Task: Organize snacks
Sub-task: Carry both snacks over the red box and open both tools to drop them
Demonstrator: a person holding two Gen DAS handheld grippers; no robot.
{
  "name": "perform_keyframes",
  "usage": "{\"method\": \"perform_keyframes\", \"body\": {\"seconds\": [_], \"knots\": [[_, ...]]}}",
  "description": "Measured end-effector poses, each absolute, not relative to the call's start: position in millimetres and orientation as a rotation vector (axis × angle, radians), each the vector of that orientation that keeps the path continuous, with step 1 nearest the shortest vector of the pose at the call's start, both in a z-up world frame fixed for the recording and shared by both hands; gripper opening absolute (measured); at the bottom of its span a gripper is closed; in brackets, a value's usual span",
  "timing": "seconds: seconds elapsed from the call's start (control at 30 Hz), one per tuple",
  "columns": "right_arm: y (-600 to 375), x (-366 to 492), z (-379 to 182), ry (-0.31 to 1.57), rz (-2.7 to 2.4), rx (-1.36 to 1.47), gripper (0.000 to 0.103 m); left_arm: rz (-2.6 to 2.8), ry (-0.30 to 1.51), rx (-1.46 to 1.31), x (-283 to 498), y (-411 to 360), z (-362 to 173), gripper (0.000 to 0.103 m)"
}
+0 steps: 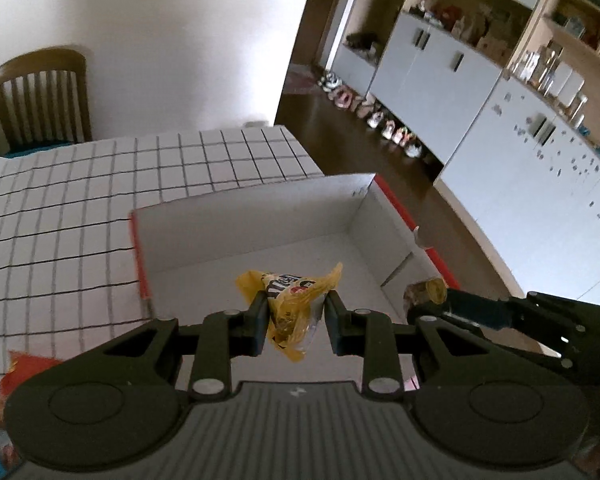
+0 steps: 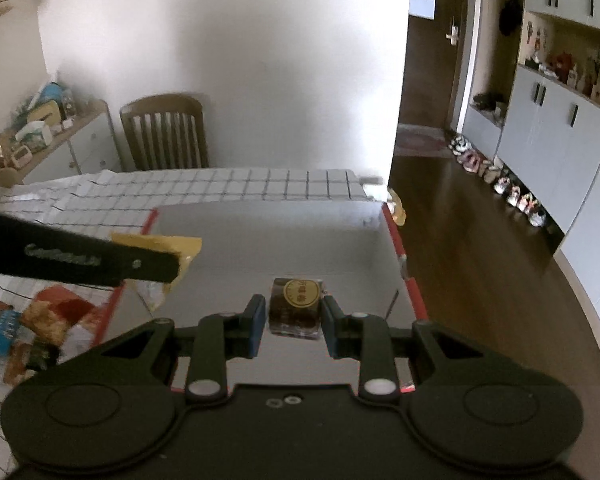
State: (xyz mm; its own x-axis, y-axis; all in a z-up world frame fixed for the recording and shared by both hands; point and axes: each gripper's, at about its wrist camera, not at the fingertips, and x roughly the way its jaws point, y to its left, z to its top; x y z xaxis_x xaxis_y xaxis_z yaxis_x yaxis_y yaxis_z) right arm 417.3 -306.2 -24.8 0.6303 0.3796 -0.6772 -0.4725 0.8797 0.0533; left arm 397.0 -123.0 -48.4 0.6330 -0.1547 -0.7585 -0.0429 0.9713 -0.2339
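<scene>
Your left tongs (image 1: 296, 312) grip a yellow candy bag (image 1: 290, 300); right tongs (image 2: 294, 322) clamp a dark wrapped snack (image 2: 296, 306). Both hang over the white box (image 1: 260, 216), whose visible floor looks bare.

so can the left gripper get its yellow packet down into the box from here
Probably yes: the left gripper holds the yellow candy packet above the open white box, whose floor below looks bare.

The open box (image 1: 256, 216) sits on the checked tablecloth (image 1: 80, 200) at the table's right end; a chair (image 1: 40, 96) stands behind the table, loose snack packets (image 2: 48, 316) lie left of the box, and cabinets (image 1: 500, 120) line the right wall
</scene>
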Motion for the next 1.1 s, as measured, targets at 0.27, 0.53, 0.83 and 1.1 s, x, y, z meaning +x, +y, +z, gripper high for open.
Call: {"method": "perform_keyframes", "body": {"seconds": [0.27, 0.53, 0.83, 1.1], "knots": [[-311, 449, -58, 0.845, 0.473, -0.132, 0.029, -0.053, 0.977, -0.212, 445, -141, -84, 0.029], [-301, 465, -75, 0.920, 0.511, -0.170, 0.029, -0.047, 1.029, -0.164, 475, -159, -110, 0.029], [-302, 474, -88, 0.965, 0.522, -0.223, 0.029, -0.073, 1.105, -0.144, 499, -178, -133, 0.029], [-303, 476, -88, 0.985, 0.524, -0.215, 0.029, -0.077, 1.141, -0.128, 505, -183, -140, 0.029]]}}
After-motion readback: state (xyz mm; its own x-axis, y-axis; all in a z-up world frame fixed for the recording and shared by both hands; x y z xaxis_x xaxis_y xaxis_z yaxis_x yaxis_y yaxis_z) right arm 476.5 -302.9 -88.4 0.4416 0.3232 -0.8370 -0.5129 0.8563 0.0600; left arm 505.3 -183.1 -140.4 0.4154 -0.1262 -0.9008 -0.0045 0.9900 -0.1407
